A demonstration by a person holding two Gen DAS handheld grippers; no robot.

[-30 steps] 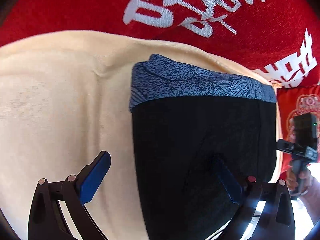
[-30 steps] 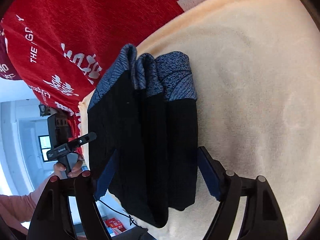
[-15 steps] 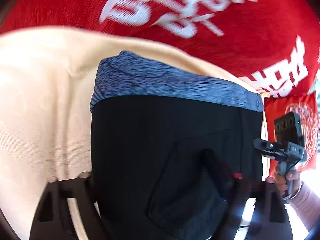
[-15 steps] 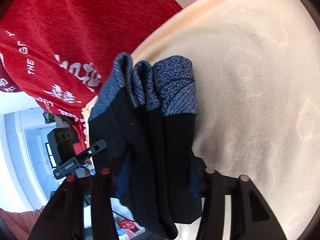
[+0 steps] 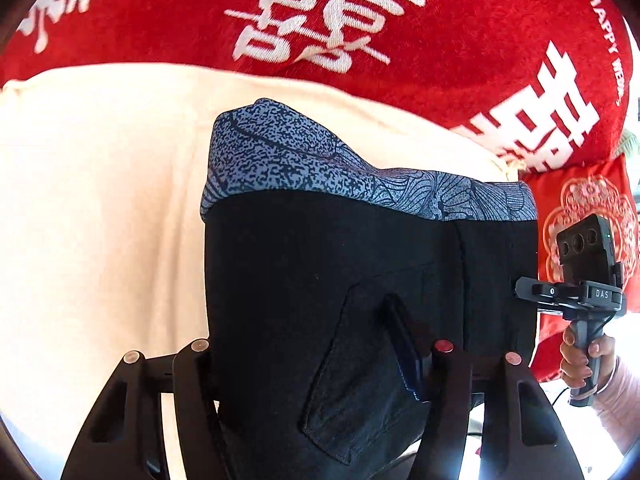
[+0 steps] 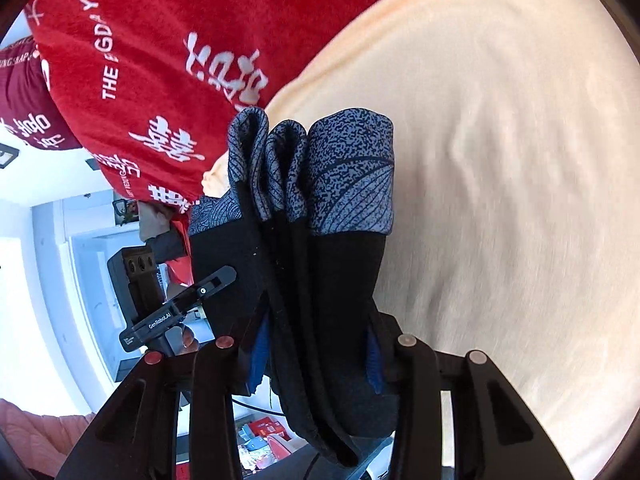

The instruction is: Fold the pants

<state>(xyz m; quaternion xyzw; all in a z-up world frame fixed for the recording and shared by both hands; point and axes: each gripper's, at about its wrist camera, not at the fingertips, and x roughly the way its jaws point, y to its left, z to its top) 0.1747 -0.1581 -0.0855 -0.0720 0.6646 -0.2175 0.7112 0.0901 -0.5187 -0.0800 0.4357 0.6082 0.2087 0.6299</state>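
Note:
The folded black pants (image 5: 320, 280) with a blue-grey patterned waistband (image 5: 320, 164) lie on a cream cloth (image 5: 100, 200). My left gripper (image 5: 316, 356) is shut on the pants' near edge; the fabric sits between its fingers and hides the left one. In the right wrist view the pants (image 6: 340, 272) show as several stacked layers seen edge-on. My right gripper (image 6: 316, 348) is shut on that stack, blue pads pressed against both sides. Each gripper shows in the other's view, the right gripper (image 5: 584, 292) and the left gripper (image 6: 168, 304).
A red blanket with white characters (image 5: 320, 20) lies beyond the cream cloth and also shows in the right wrist view (image 6: 160, 60). A red patterned cushion (image 5: 592, 208) sits at the right. The cream cloth (image 6: 520, 160) spreads wide on the right.
Both grippers have closed from open onto the folded pants. The pants now sit deeper between the fingers, and the views have shifted slightly.

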